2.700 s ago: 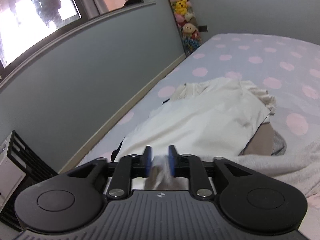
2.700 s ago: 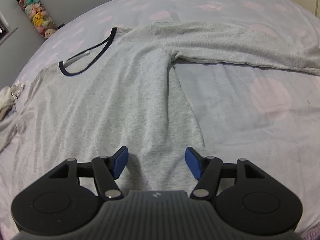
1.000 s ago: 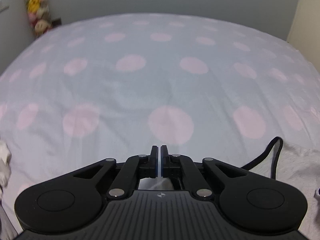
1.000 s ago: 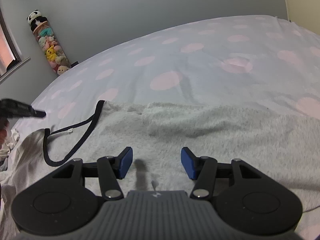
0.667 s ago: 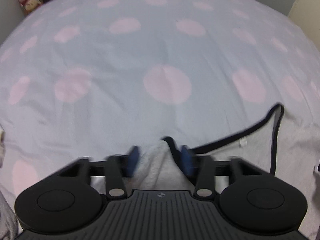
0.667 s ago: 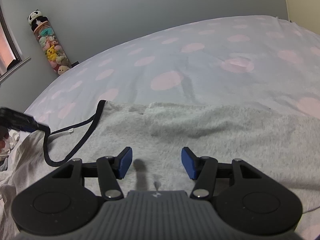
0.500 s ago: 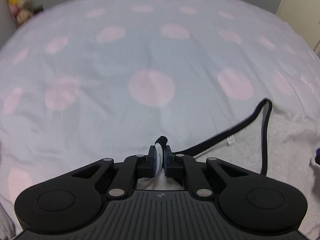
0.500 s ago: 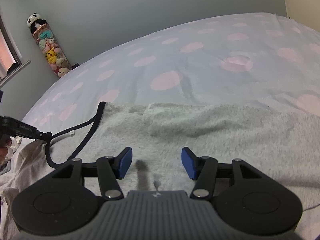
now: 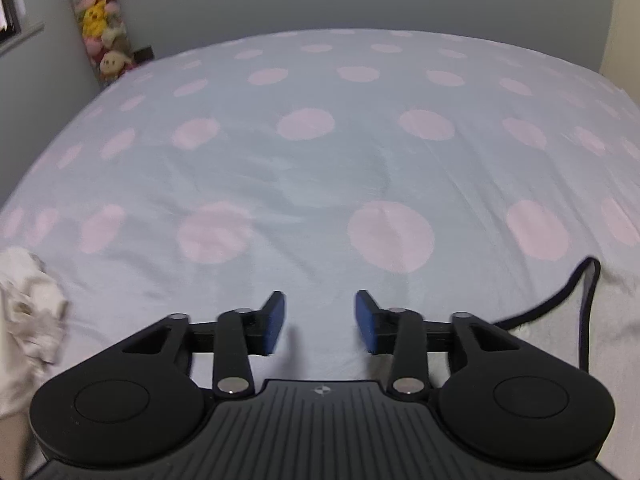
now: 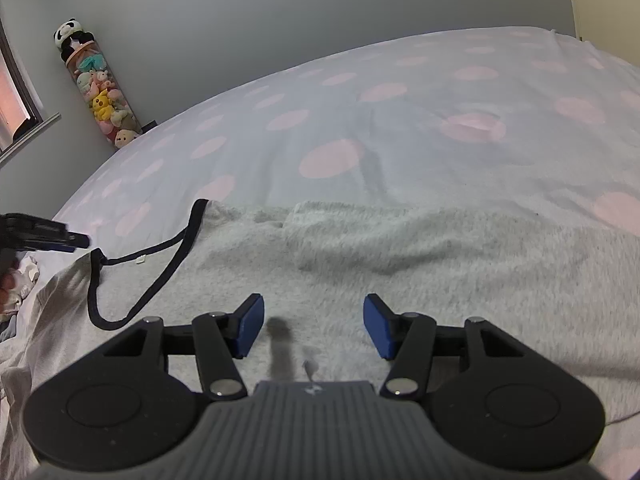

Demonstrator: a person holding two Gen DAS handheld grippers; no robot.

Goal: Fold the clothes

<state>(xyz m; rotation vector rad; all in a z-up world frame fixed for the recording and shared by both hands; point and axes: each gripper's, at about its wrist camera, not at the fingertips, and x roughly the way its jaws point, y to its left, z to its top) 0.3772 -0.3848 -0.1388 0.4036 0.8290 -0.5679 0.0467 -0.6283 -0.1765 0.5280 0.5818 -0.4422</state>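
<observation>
A light grey sweatshirt (image 10: 400,264) with a dark neckband (image 10: 160,276) lies spread flat on the bed, one sleeve folded across its top. My right gripper (image 10: 313,326) hovers open just above the body of the sweatshirt, nothing between its blue pads. In the left wrist view the neckband (image 9: 576,292) and a strip of grey cloth show at the right edge. My left gripper (image 9: 321,322) has its jaws opening, with only bedsheet between them. It also shows at the left edge of the right wrist view, left gripper (image 10: 60,240), beside the collar's corner.
The bed (image 9: 320,140) has a pale blue sheet with pink dots. A crumpled white garment (image 9: 28,308) lies at the left. A clear tube of plush toys (image 10: 100,92) stands in the far corner by the window, against grey walls.
My left gripper, which was shut on the collar's edge half a second ago, has let it go and its jaws now stand apart. The collar corner lies on the bed. The right gripper kept still.
</observation>
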